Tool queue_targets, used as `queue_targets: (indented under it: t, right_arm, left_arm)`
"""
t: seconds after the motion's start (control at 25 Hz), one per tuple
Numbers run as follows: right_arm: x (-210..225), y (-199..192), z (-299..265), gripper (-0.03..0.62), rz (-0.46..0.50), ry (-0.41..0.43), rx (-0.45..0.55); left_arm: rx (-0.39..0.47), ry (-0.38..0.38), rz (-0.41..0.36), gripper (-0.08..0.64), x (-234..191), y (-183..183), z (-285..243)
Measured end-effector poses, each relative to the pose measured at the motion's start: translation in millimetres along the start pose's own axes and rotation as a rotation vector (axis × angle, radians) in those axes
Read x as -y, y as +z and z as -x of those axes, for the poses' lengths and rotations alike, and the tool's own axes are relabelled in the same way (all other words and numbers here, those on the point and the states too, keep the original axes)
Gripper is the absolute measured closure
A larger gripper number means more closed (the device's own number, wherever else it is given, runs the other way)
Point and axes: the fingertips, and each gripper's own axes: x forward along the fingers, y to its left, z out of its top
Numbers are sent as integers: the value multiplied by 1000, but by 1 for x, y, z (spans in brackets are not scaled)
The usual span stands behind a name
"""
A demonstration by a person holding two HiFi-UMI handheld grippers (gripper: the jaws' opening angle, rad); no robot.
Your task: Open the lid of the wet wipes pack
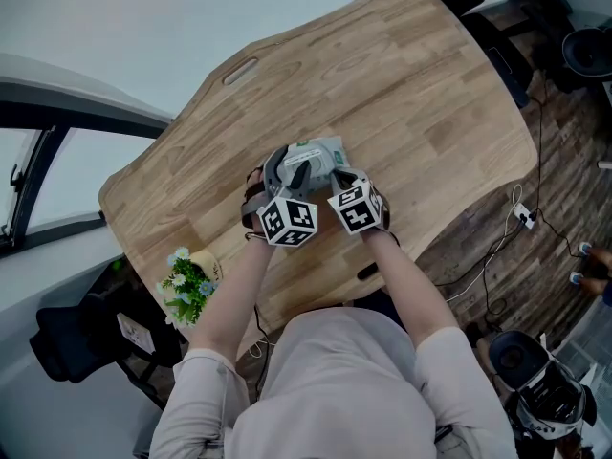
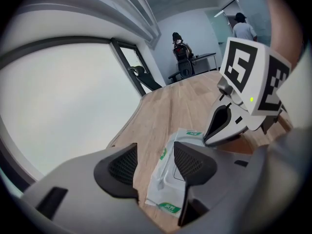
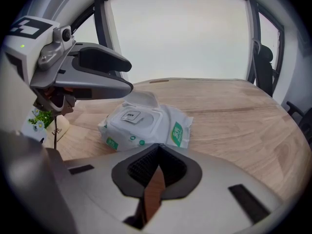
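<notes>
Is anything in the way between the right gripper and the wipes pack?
Nothing visible is. Only bare table lies between the right gripper, jaws shut, and the wet wipes pack. The left gripper, jaws open, is up over the pack's far side, not on that path.

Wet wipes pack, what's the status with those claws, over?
Left claw open, empty. Right claw shut, empty. Wet wipes pack flat on table, lid flipped up. Flower pot well aside.
</notes>
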Motion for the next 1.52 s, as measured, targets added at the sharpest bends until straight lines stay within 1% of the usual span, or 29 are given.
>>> queue_targets:
  t: [0.12, 0.28, 0.44, 0.56, 0.92, 1.04, 1.28, 1.52]
  right_arm:
    - [0, 0, 0, 595, -11, 2, 1]
    - [1, 0, 0, 595, -20, 2, 5]
    - [2, 0, -1, 595, -43, 3, 12]
    - [1, -1, -1, 595, -47, 6, 8]
    - [0, 1, 0, 595, -85, 16, 18]
    - [0, 1, 1, 595, -87, 17, 20]
    - [1, -1, 1, 595, -101, 17, 24]
    - [3, 1, -1, 595, -97, 8, 39]
  left_arm:
    - [4, 12, 1, 335, -6, 0, -2]
    - [0, 30, -1, 387, -15, -5, -8]
    - [-5, 44, -8, 460, -21, -9, -15]
    - [-14, 44, -11, 489, -22, -13, -20]
    - [-47, 60, -1, 525, -28, -24, -37]
    - [-57, 63, -2, 529, -30, -28, -41]
    - [-85, 61, 28, 538, -31, -39, -46]
    - [-99, 57, 39, 538, -30, -46, -48]
